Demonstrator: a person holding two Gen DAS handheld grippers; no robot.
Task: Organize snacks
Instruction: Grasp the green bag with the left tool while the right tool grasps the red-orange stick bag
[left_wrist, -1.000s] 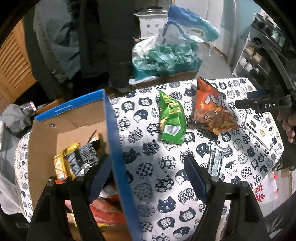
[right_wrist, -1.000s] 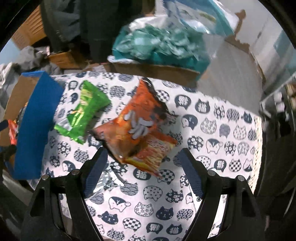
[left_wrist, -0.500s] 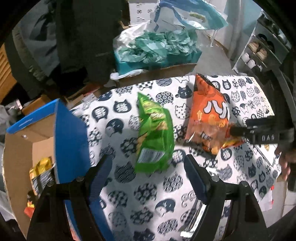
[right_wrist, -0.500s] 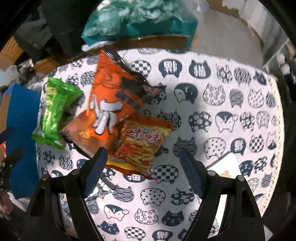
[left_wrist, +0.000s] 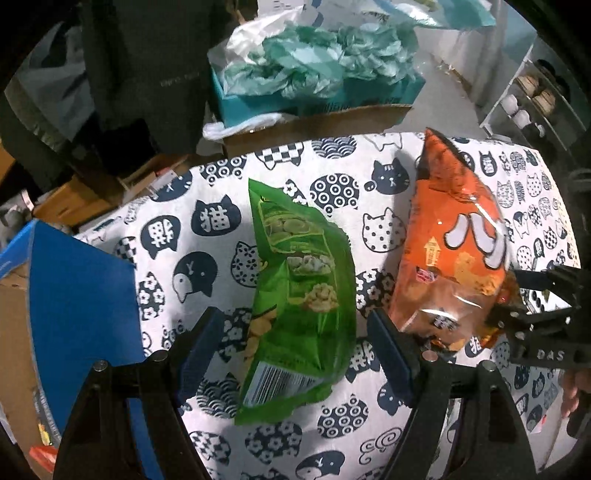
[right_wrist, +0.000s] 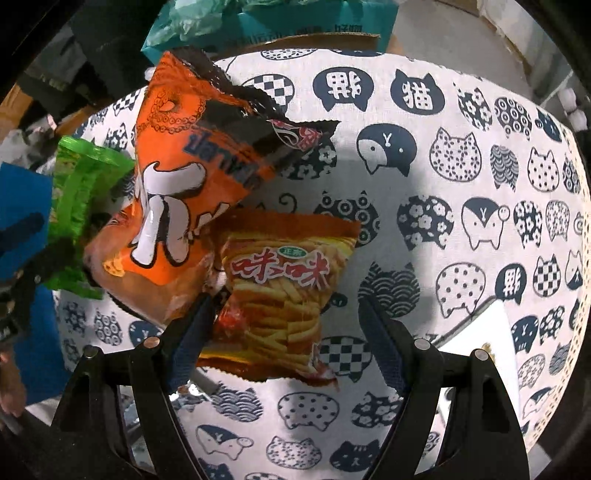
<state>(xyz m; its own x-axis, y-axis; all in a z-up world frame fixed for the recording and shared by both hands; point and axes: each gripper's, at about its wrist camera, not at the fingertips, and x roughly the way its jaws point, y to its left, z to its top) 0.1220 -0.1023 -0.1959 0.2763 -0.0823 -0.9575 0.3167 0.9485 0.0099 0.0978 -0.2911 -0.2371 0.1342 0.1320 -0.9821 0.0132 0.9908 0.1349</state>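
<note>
1. Left gripper (left_wrist: 295, 354): jaws spread wide, pinching nothing. The green snack bag (left_wrist: 299, 306) lies between the two pads at lower centre of the left wrist view, its barcode end towards the camera. Judgement: the gripper is lined up to take this bag.
2. Right gripper (right_wrist: 286, 343): jaws spread, nothing pinched. The small red-orange stick-snack bag (right_wrist: 280, 295) lies between the pads, lower centre of the right wrist view; whether the left-hand pad touches it cannot be told.
3. The large orange bag (right_wrist: 177, 206) lies upper left in that view, overlapping the small bag's left edge and just beside the green one.
4. The blue-sided cardboard box (left_wrist: 74, 295) stands at far left of the left wrist view; judged the destination.
5. All three bags are sealed, glossy, puffed, flat on the cat-print cloth (right_wrist: 461, 184).
</note>
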